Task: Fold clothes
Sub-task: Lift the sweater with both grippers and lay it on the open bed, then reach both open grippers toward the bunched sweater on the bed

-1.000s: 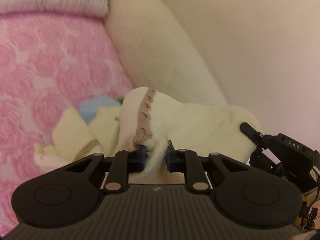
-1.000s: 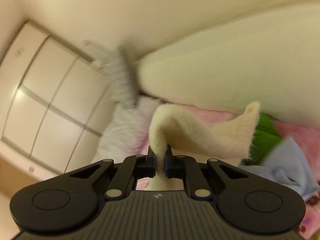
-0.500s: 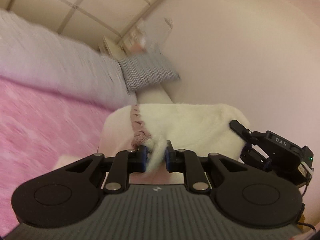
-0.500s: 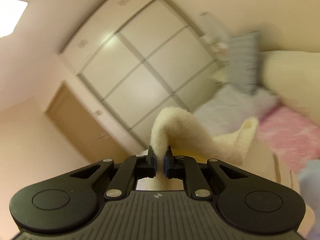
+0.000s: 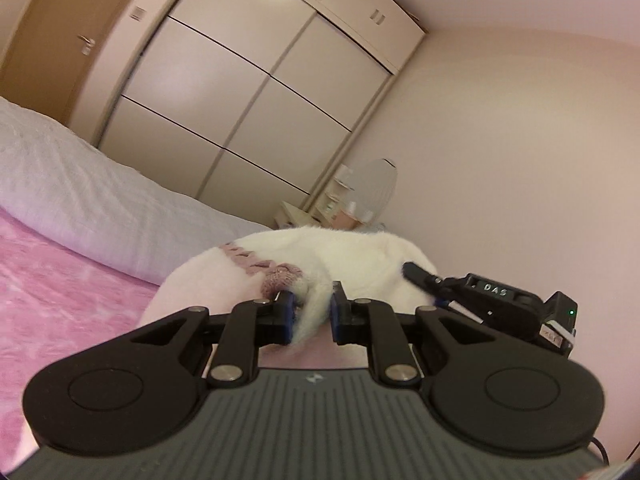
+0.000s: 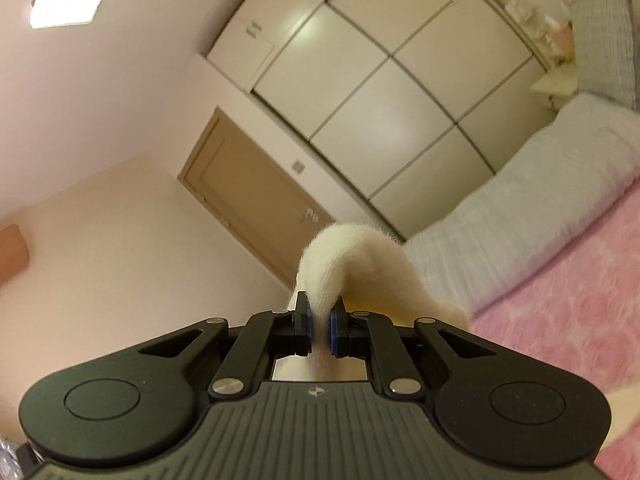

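Note:
A fluffy cream sweater (image 5: 340,252) with a mauve knitted trim (image 5: 276,276) hangs in the air between both grippers. My left gripper (image 5: 311,316) is shut on a pinch of the cream fabric beside the trim. In the left wrist view the right gripper (image 5: 420,274) shows at the far right, its black fingers at the sweater's other edge. In the right wrist view my right gripper (image 6: 319,330) is shut on a fold of the same sweater (image 6: 356,264), which arches up over its fingers. The lower part of the garment is hidden under the gripper bodies.
A pink fleece bedspread (image 5: 60,292) covers the bed, with a white quilted duvet (image 5: 80,196) beyond it. Cream wardrobe doors (image 5: 248,100) and a wooden door (image 6: 248,200) fill the background. A small bedside table (image 5: 296,214) stands in the corner. A striped grey pillow (image 6: 604,48) lies at the bed's head.
Both grippers have risen and swung round with the sweater lifted off the bed. The views went from the bedspread and other clothes to the wardrobe and door.

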`<state>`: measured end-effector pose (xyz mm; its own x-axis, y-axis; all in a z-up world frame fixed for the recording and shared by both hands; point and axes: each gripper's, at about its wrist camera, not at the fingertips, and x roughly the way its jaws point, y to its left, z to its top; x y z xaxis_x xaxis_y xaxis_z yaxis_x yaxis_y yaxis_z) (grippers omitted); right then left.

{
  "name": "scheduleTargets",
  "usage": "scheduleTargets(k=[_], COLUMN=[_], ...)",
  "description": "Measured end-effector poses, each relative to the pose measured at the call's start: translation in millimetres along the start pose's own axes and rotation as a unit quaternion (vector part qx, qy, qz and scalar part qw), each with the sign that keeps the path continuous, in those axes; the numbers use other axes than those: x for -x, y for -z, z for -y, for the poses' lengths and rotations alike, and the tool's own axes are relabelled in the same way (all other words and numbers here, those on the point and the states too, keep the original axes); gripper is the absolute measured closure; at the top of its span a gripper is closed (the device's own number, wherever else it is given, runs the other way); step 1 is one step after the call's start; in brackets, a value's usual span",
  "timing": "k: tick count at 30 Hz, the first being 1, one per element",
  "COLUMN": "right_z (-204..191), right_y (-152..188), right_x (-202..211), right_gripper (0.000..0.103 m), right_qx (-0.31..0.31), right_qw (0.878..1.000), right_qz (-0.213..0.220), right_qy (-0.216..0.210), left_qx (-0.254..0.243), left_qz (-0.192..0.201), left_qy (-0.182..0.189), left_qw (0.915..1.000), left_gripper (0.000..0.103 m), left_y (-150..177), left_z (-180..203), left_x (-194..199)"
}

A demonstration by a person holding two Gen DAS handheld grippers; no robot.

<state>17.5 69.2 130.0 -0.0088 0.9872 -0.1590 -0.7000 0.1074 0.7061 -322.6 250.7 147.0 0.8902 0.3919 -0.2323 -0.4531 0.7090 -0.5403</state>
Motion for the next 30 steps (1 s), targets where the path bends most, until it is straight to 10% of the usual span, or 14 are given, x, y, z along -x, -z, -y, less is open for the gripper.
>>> scheduleTargets(k=[4,9,17,30], right_z=[-6,-1,24,11], right_y=[43,122,194,246], right_x=[-32,-33,17,83], right_gripper=[0.065,0.054,0.053,0.043], right_qx=[0.032,0.071,0.075,0.125], right_qw=[0.99,0.954,0.909,0.89], right_qz=[-0.127,-0.252,-0.364,-0.397], right_qy=[0.055,0.146,0.191,0.184], left_qx=[0.026,0.043,0.052,0.001], left_qz=[-0.065,-0.191,-0.234,-0.252], left_qy=[-0.106,-0.275,-0.333,-0.367], left_qw=[0.9919,0.9414,0.912,0.8957], left_gripper=[0.08,0.076,0.062,0.046], left_y=[20,89,151,240], left_z=[-36,-85,-69,32], left_x=[3,-3,40,112])
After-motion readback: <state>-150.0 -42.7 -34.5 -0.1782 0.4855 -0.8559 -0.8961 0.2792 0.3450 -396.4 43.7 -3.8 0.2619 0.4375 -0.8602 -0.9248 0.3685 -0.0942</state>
